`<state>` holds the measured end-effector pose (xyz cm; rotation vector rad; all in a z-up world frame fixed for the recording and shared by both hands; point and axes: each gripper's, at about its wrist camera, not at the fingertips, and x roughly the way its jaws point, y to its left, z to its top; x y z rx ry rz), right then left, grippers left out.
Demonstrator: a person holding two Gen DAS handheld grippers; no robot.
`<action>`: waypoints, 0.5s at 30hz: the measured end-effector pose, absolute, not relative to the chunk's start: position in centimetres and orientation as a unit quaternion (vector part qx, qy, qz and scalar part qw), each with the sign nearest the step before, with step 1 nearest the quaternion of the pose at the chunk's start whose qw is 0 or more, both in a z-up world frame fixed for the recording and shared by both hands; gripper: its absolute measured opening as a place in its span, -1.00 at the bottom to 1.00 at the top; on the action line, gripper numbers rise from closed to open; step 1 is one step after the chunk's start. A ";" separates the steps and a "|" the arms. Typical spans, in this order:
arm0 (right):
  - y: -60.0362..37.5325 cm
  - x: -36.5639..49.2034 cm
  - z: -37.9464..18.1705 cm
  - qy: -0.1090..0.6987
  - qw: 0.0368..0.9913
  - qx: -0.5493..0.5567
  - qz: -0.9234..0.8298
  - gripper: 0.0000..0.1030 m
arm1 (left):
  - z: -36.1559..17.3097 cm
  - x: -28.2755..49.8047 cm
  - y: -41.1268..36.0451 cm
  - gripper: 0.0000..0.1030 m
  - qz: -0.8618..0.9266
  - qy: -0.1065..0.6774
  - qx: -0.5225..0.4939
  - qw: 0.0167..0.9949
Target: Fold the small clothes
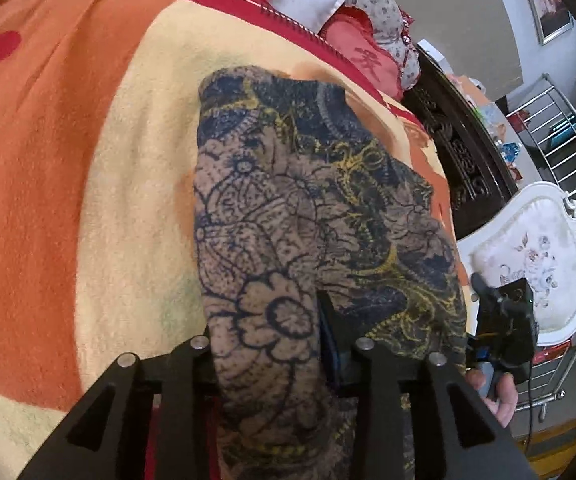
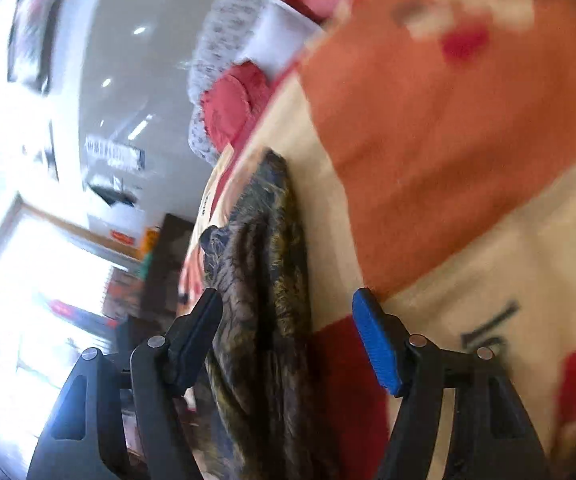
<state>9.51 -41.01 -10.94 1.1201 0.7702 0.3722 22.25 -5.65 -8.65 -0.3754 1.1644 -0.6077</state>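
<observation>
Two tongs at work on one patterned garment (image 1: pixel 288 208), a tan cloth printed with dark blue flowers and yellow scrollwork. It lies on a bed blanket (image 1: pixel 87 160) of orange, cream and red blocks, spread lengthwise away from the left camera.

Left tongs (image 1: pixel 275 360): the near end of the garment runs up between the two fingers and covers the left one, so only the right finger's dark edge shows. Judged closed on the cloth, though the contact itself is hidden under the fabric. Holding that end up probably keeps the layers together while the other side is handled.

Right tongs (image 2: pixel 288 336): set wide, the blue-padded finger (image 2: pixel 376 344) against the blanket and the black finger on the far side of the cloth. The garment hangs in a bunched ridge (image 2: pixel 263 280) between them, nearer the black finger, not pinched by the pair. This view is motion-blurred, so fine contact cannot be told. The wide spread around the ridge suggests either a grip about to be taken or one just let go; which one cannot be told.

Right hand (image 1: pixel 500 396) and its device are visible at the bed edge in the left view, just beside the garment's right margin. Pillows (image 1: pixel 328 0) lie at the bed's far end; a white chair (image 1: pixel 536 256) stands beyond the edge.

Fold judged partway done: the cloth is narrowed but still rumpled.
</observation>
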 end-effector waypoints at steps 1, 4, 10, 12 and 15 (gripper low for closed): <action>-41.1 9.5 -11.0 0.343 0.758 0.527 0.177 0.60 | -8.7 22.2 -5.9 -0.30 -0.281 0.537 -0.173 0.776; -41.0 9.7 -11.3 0.330 0.739 0.548 0.210 0.60 | -8.9 22.0 -5.4 -0.29 -0.282 0.535 -0.176 0.777; -38.1 10.1 -10.4 0.362 0.752 0.497 0.236 0.64 | -8.9 21.6 -5.3 -0.06 -0.290 0.526 -0.174 0.780; -36.7 10.6 -9.3 0.374 0.771 0.456 0.240 0.64 | -8.6 21.3 -6.0 0.10 -0.297 0.522 -0.151 0.785; -36.2 11.2 -9.8 0.400 0.784 0.431 0.198 0.22 | -8.2 21.0 -6.9 0.21 -0.295 0.520 -0.126 0.792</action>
